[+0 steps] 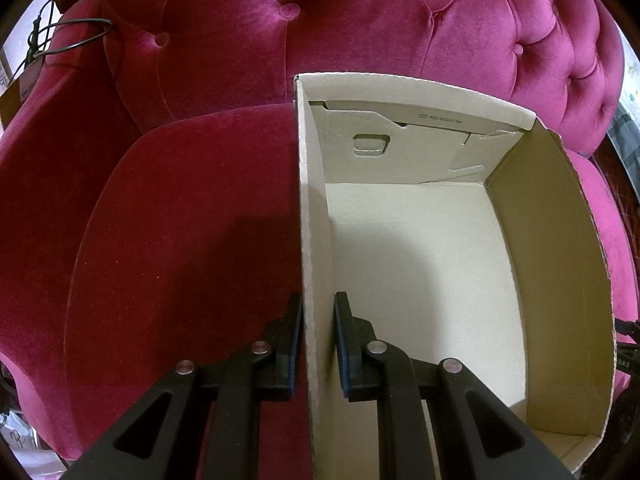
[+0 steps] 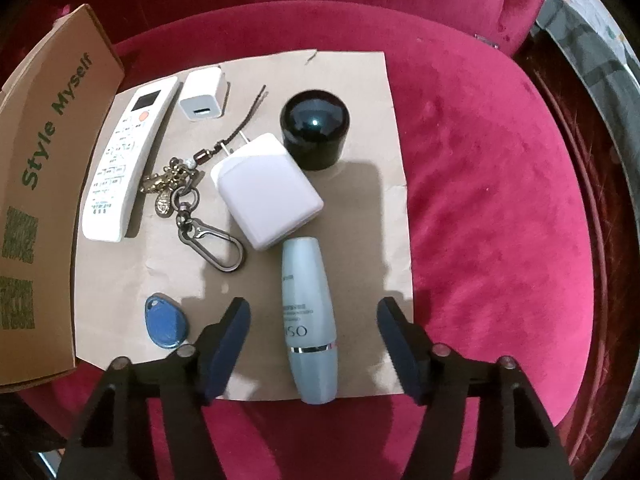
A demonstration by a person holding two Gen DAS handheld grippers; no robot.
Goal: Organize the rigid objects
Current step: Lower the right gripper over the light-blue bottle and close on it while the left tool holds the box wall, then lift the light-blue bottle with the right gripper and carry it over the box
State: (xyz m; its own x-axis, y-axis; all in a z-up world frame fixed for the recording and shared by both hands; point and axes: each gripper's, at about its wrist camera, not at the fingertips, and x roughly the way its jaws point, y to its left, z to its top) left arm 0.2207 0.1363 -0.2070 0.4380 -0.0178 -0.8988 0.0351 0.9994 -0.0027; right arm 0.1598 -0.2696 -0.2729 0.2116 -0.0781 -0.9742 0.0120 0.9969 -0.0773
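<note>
Magenta velvet sofa (image 2: pixel 500 220) | left hand-held gripper (image 1: pixel 318 320) clamps cardboard box (image 1: pixel 560 260) wall | right hand-held gripper (image 2: pixel 314 312) unclosed, straddling blue bottle (image 2: pixel 310 320) | step: pickup | next: pinch, lift, box it.
</note>
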